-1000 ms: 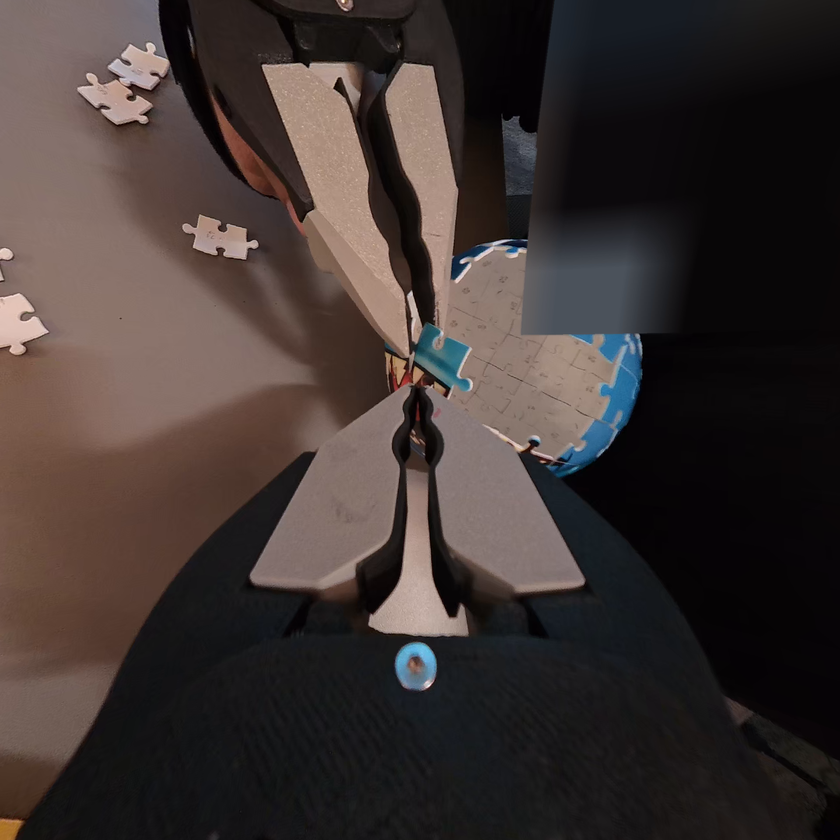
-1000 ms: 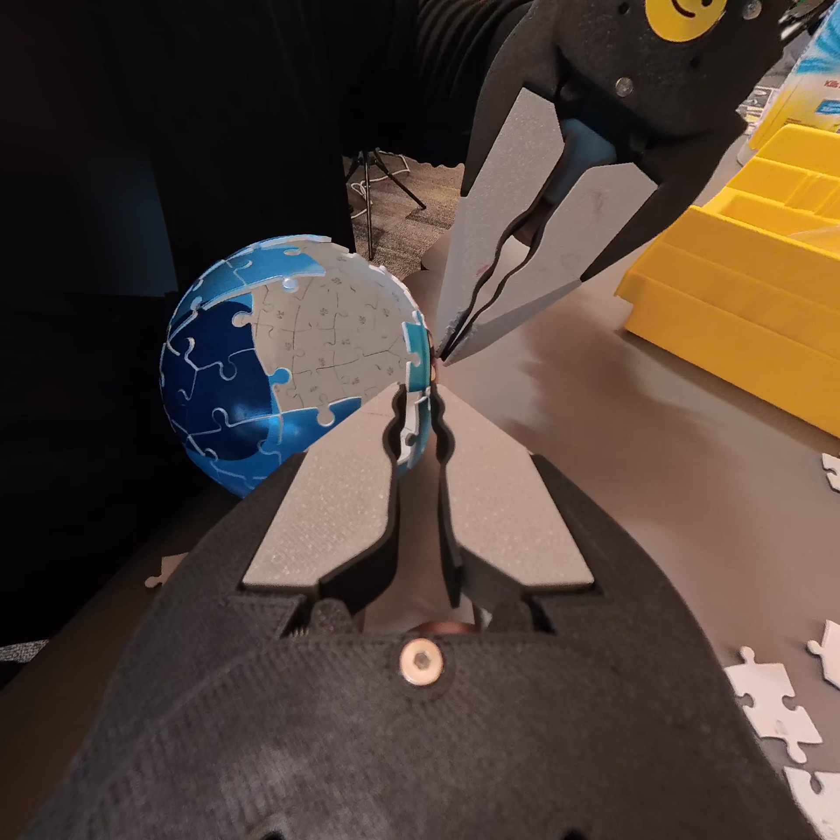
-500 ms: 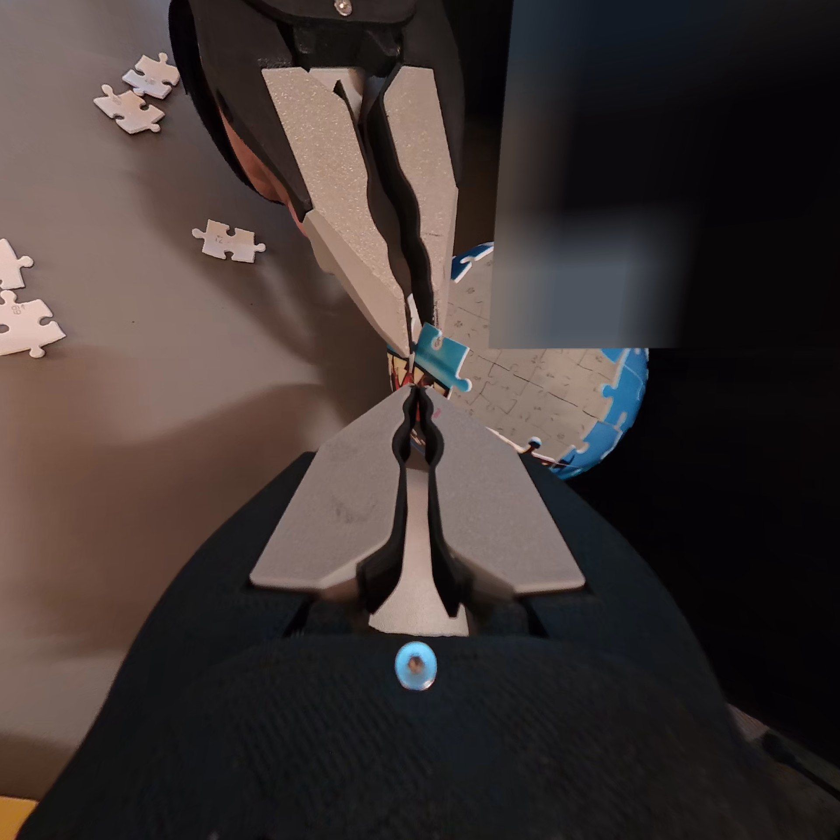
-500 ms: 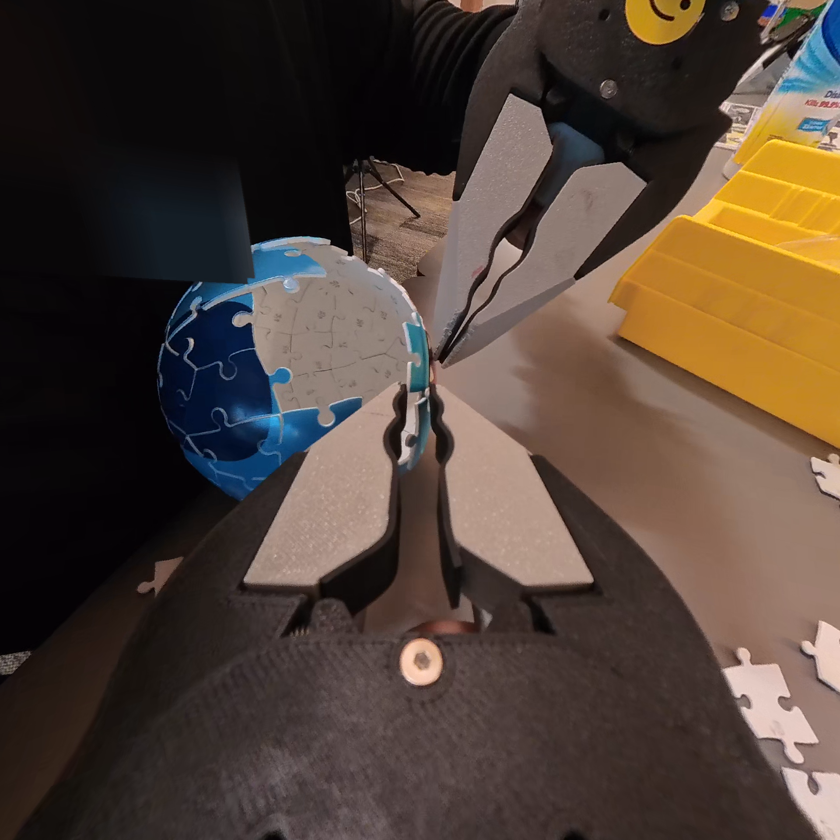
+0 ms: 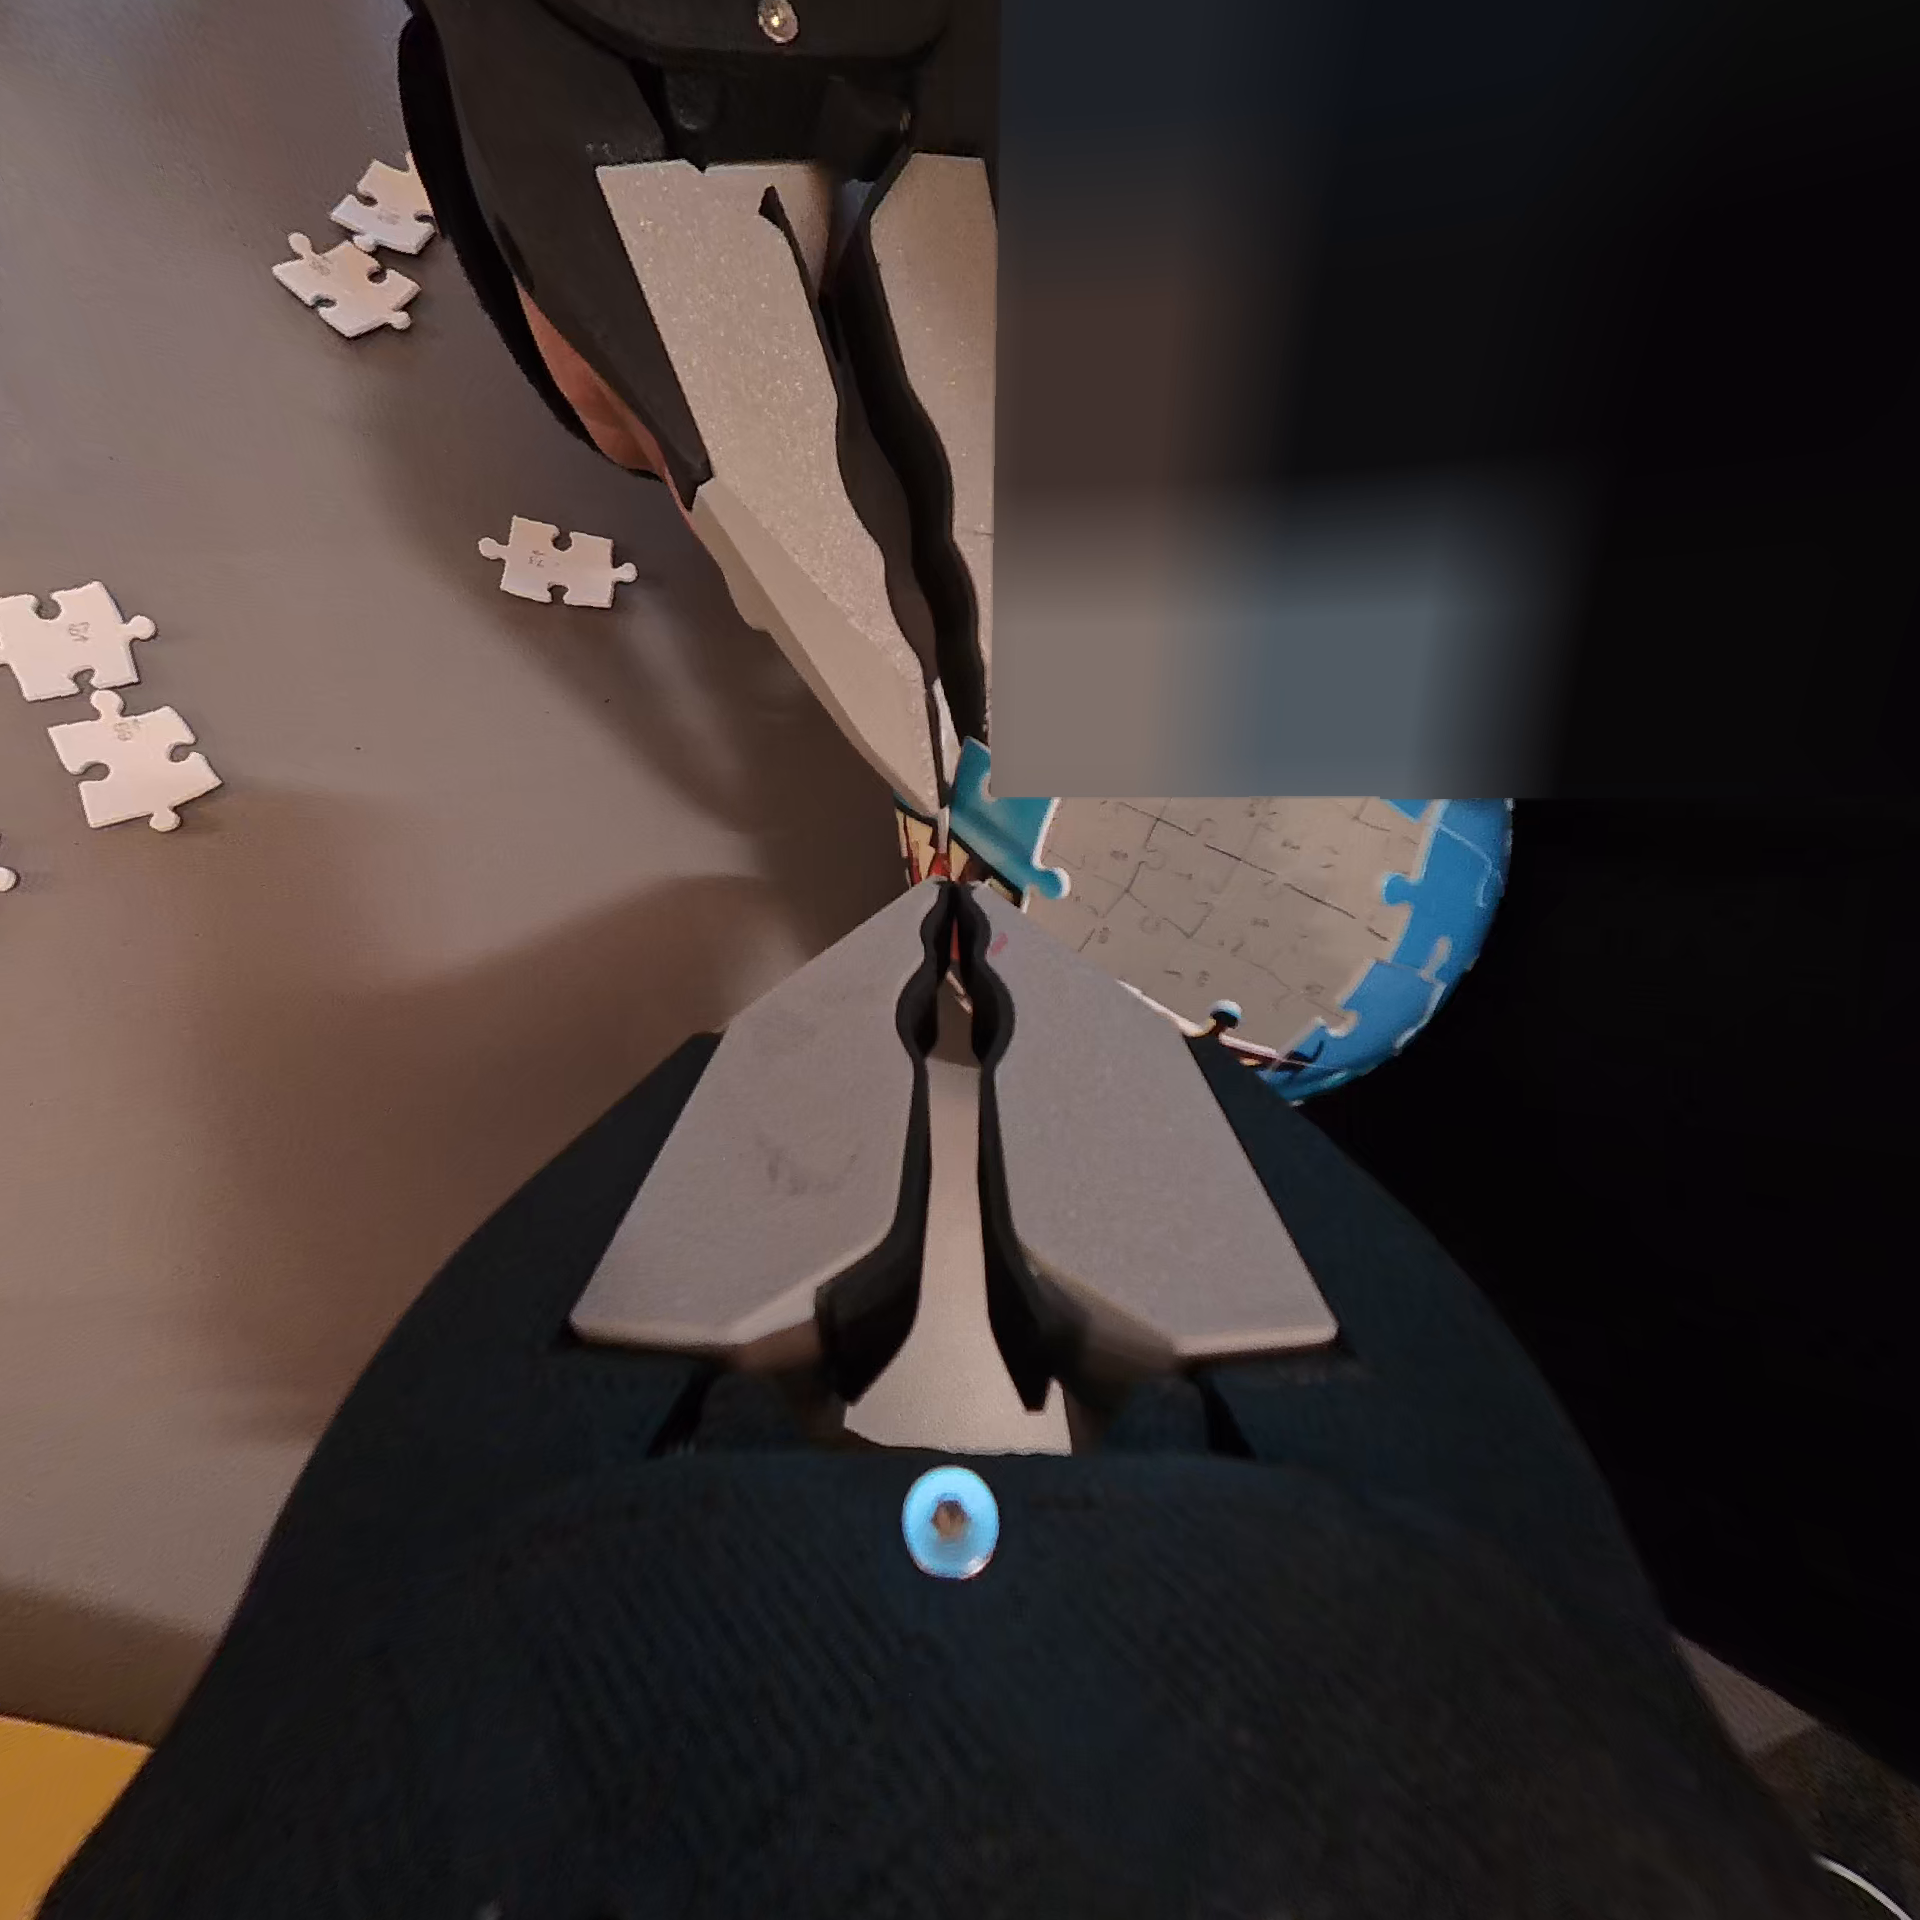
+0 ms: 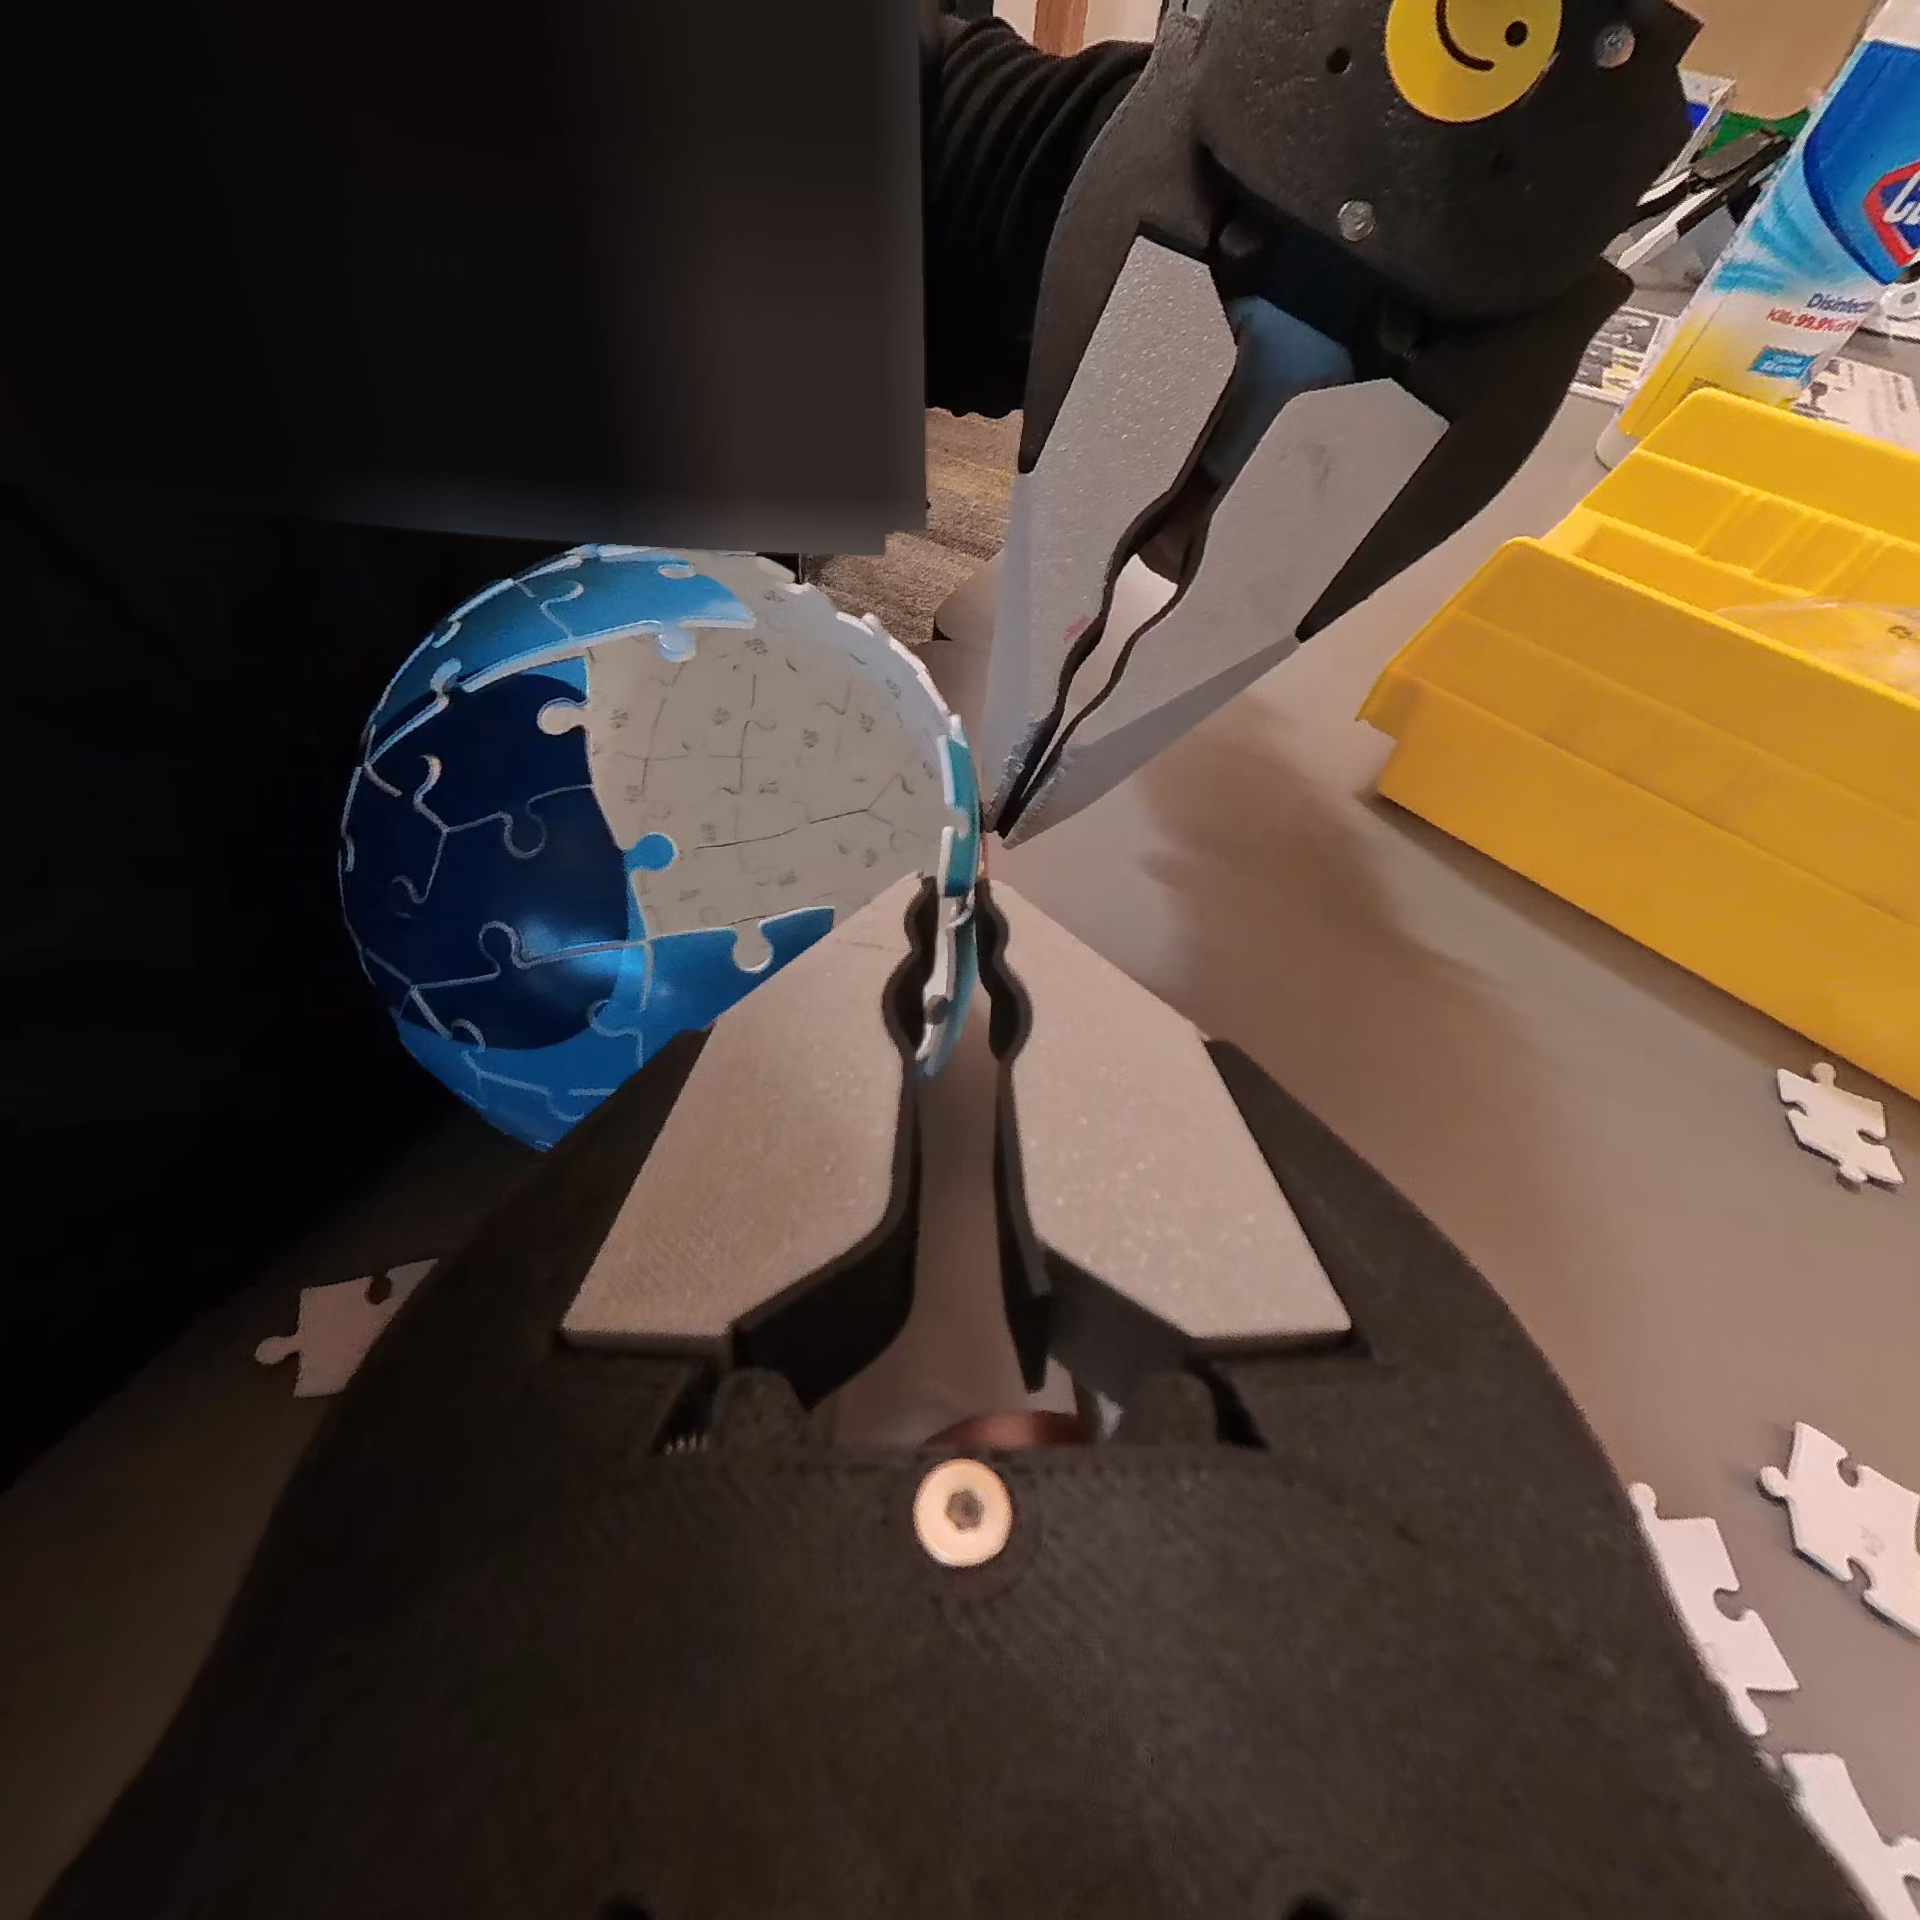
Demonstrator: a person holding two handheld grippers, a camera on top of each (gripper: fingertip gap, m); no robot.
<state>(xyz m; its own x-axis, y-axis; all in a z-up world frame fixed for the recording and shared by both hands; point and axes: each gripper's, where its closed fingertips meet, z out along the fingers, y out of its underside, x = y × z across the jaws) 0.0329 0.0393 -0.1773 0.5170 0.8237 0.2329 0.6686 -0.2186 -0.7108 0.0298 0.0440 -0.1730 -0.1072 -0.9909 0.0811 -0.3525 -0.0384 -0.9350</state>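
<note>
A part-built puzzle sphere point(image 5: 1247, 904), blue outside and white inside, hangs in the air between both grippers; it also shows in the right wrist view point(image 6: 748, 769). My right gripper point(image 6: 956, 894) is shut on its rim, and it comes down from the top in the left wrist view point(image 5: 940, 795). My left gripper point(image 5: 951, 899) is shut on a small printed puzzle piece point(image 5: 925, 842) pressed against that rim, beside a teal rim piece point(image 5: 992, 821). The left gripper point(image 6: 1006, 826) comes in from the upper right in the right wrist view. The two tips almost touch.
Loose white puzzle pieces point(image 5: 556, 561) point(image 6: 1839, 1127) lie face down on the grey table point(image 5: 312, 987). A yellow bin point(image 6: 1662, 748) and a wipes canister point(image 6: 1808, 270) stand at the right. A person in dark clothing is behind the sphere. The grippers are tip to tip, or close to it.
Both grippers stay shut and joined at the sphere's rim. The whole group has shifted slightly over the table; the loose pieces and the yellow bin sit a little differently in view.
</note>
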